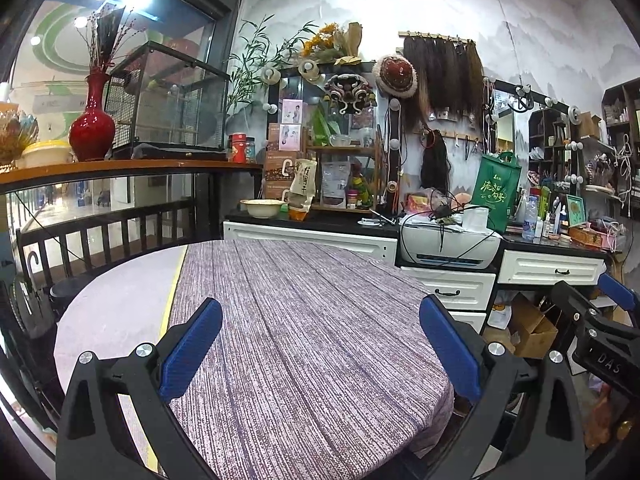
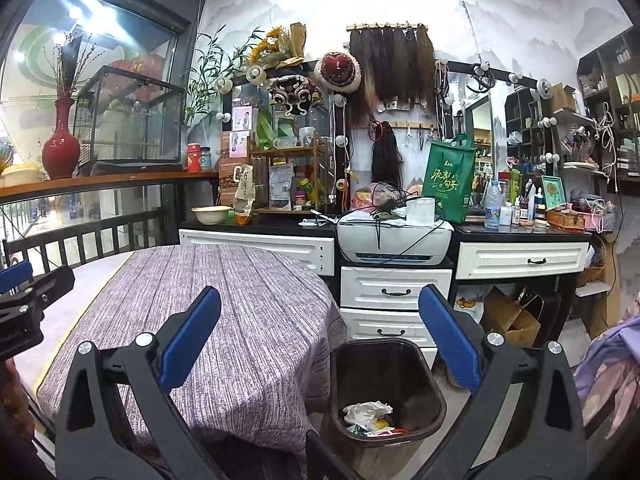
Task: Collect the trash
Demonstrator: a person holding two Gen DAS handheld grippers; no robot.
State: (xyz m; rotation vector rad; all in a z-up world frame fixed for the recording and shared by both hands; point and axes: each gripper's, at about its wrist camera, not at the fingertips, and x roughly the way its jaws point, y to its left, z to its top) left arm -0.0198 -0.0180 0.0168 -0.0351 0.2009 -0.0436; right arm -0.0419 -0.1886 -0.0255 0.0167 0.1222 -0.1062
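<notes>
A dark brown bin stands on the floor beside the table, below my right gripper. Crumpled white paper and small colourful wrappers lie at its bottom. My right gripper is open and empty, above the table's right edge and the bin. My left gripper is open and empty over the round table with the purple striped cloth. No trash shows on the cloth. The right gripper shows at the right edge of the left wrist view; the left gripper shows at the left edge of the right wrist view.
White drawers and a printer stand behind the table under a cluttered black counter. A green bag, bottles and shelves sit there. Cardboard and paper bags lie under the counter. A railing and ledge with a red vase are to the left.
</notes>
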